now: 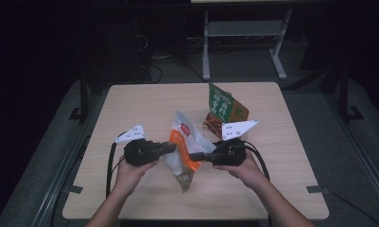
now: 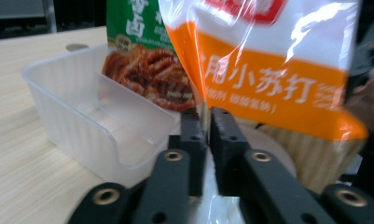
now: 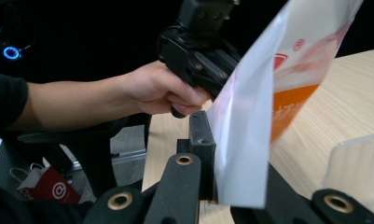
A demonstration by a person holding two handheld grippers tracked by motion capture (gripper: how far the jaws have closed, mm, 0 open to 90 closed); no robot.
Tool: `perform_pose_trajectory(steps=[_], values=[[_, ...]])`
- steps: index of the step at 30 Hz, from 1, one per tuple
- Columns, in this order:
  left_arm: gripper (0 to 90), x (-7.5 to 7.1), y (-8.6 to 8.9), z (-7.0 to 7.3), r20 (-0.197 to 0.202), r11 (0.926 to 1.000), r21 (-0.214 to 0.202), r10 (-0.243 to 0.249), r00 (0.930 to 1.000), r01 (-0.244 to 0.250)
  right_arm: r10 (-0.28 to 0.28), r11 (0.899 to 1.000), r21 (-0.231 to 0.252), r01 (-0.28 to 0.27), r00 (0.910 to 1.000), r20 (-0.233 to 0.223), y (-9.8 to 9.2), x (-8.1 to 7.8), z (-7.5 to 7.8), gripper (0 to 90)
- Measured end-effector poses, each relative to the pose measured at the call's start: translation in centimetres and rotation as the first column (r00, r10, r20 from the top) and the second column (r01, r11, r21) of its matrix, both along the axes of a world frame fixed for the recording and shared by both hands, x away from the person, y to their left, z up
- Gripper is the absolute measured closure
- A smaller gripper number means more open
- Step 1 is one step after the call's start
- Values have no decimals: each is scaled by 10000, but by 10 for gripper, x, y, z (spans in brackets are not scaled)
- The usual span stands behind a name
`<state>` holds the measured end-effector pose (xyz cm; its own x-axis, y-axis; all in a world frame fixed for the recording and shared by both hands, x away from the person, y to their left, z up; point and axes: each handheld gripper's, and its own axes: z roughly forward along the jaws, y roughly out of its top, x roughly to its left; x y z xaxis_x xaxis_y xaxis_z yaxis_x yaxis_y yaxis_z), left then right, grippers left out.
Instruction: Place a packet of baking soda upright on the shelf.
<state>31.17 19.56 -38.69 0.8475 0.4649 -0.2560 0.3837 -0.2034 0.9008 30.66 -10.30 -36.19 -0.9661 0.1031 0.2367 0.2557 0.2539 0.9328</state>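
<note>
Black jaws of the left gripper [image 2: 204,123] rise nearest the lens in the left gripper view, drawn close together on the lower edge of an orange-and-white printed plastic bag [image 2: 268,70], with a thin strip of film pinched between them. Just beyond them sits a translucent white plastic tub [image 2: 82,116], open at the top, resting on the pale wood-grain worktop [image 2: 17,154]. Behind the tub stands a green-and-red printed snack pouch [image 2: 142,56], upright and touching the tub's far wall.

From the right gripper view, the right gripper [image 3: 208,140] has its jaws pressed shut on another edge of the same bag [image 3: 250,121], the film standing up between them. Farther off, the person's left hand [image 3: 161,91] grips the body of the other gripper.

Seen from the high view, the bag [image 1: 185,146] hangs between the two grippers, left [image 1: 170,149] and right [image 1: 196,156], lifted off the worktop [image 1: 144,104] near its middle, its lower tip pointing toward the person. The green pouch [image 1: 222,106] stands just behind, toward the far right of the worktop.
</note>
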Motion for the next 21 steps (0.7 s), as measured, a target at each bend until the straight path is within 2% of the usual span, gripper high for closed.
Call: perform_pose_trajectory(steps=[2,7,9,13,17,21], values=[[709,0,-3,-1,8,9998,205,21,10000,-21,81,9999,-68,-80,10000,57,0,-1,1,900],[509,-2,0,3,323,9977,596,290,9991,-309,94,9992,-381,-86,9997,228,-1,-3,3,900],[425,-2,6,4,345,9972,589,450,9984,-470,115,9988,-480,-101,9995,290,-3,-4,5,900],[359,-4,19,1,293,9950,653,739,9968,-756,89,9976,-688,-51,9985,546,-6,-6,10,900],[329,-9,30,-7,11,9920,859,932,9956,-930,-24,9958,-916,96,9969,780,-10,-6,18,900],[294,-15,40,-19,-202,9851,1455,961,9952,-921,-186,9934,-1107,304,9942,1058,-13,-3,26,900]])
